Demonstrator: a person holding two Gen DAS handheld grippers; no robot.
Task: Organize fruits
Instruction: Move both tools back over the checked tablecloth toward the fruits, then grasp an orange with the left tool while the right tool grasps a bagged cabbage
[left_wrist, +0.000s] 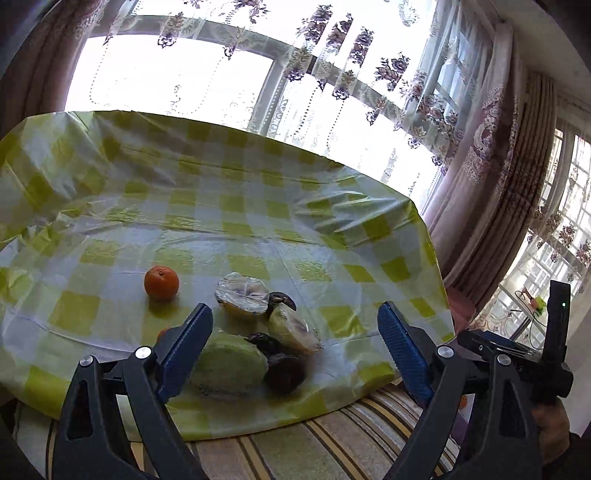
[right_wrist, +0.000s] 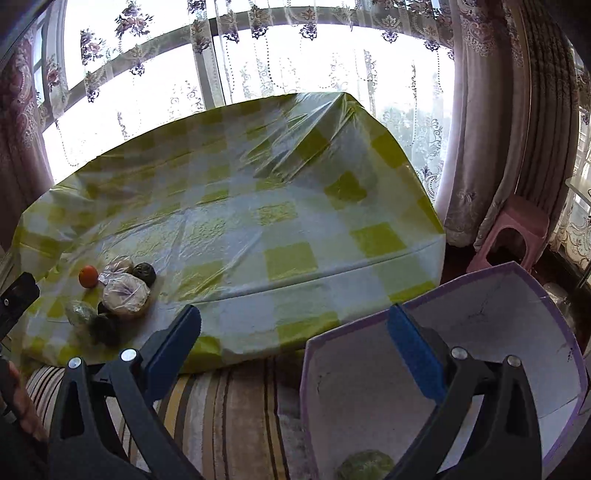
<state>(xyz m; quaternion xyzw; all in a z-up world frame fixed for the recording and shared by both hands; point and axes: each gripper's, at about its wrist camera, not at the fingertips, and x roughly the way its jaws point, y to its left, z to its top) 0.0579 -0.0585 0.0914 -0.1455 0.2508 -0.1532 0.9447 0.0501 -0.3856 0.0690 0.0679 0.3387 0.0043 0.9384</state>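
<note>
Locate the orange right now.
Left wrist view: the orange sits alone on the checked tablecloth, left of the wrapped fruit pile.

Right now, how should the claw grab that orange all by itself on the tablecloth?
Take the orange around its widest middle, coming down from above. It is round and stands apart from the wrapped fruit, with bare tablecloth on either side, so the open left claw can probably straddle it.

Checked tablecloth (left_wrist: 258, 221) — orange (left_wrist: 161, 282), wrapped fruits (left_wrist: 242, 297), dark fruits (left_wrist: 284, 373).
</note>
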